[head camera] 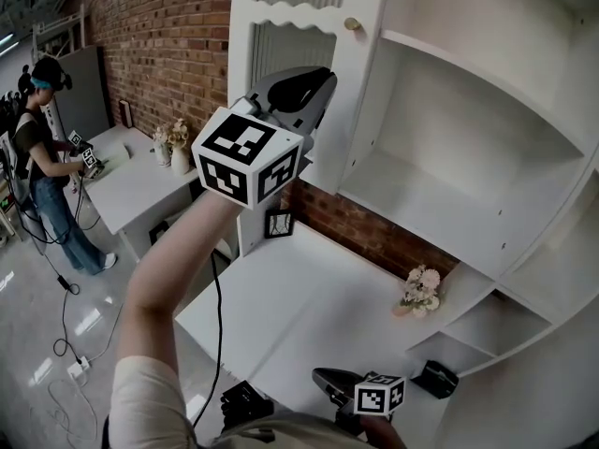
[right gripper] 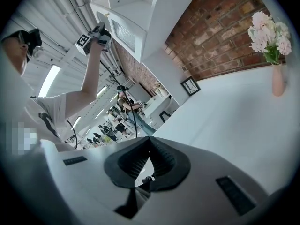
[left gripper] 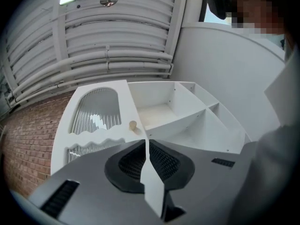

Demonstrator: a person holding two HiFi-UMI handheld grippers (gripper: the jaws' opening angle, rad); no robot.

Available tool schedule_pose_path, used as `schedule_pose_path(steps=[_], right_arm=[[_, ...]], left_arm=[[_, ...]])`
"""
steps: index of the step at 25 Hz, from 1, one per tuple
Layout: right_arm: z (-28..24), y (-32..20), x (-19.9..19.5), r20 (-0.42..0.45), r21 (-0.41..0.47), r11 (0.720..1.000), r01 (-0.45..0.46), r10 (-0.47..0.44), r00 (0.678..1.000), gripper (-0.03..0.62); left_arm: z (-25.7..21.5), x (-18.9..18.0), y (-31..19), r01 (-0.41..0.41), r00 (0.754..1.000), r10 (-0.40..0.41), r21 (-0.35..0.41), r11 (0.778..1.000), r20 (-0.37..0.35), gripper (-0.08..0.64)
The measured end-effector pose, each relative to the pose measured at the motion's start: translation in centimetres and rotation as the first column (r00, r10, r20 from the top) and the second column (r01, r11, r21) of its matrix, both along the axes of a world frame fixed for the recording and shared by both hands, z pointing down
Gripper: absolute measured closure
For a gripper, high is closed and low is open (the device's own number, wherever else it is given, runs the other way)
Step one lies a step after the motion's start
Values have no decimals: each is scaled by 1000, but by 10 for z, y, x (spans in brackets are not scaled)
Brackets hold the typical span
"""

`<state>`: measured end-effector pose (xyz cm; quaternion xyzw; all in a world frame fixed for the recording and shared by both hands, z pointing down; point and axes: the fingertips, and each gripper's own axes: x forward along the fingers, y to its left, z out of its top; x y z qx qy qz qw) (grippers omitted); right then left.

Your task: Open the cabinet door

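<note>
One cabinet (head camera: 524, 251), one door (head camera: 290, 40), apparently still closed beside open shelves (head camera: 440, 190).
Two grippers, both empty, jaws together: left gripper (head camera: 321, 80) held high just under the one knob (head camera: 353, 23) at the door's right edge; right gripper (head camera: 326, 379) low at the desk's (head camera: 281, 316) near edge. Risk: closed jaws nudge the knob, not grip it, so the door stays put.

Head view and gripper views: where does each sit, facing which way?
Head view: on the person's head, steeply down at table, cabinet; shows left arm, left tongs, right tongs.
Left gripper view: on left tongs, tilted up at cabinet door, knob; shows its shut tongs.
Right gripper view: on right tongs, low over table toward brick wall, flower vase; shows raised left arm.
Shared: knob, in head and left gripper views.
</note>
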<state>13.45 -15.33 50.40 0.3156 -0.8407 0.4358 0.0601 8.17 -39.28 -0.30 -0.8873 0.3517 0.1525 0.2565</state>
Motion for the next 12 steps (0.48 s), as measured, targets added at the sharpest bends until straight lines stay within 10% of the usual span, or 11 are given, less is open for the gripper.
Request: schedule_pose_path(steps=[4, 7, 12], right_arm=[[0, -2, -3, -6, 4, 1000, 7, -7, 1000, 569], [0, -2, -2, -4, 2, 1000, -7, 7, 1000, 569], [0, -6, 1, 6, 3, 999, -34, 34, 999, 569]], left_arm=[[-19, 8, -4, 6, 1000, -6, 37, 999, 12, 526], [-33, 19, -9, -3, 1000, 2, 42, 999, 21, 302], [-57, 28, -33, 48, 999, -49, 56, 997, 18, 302]])
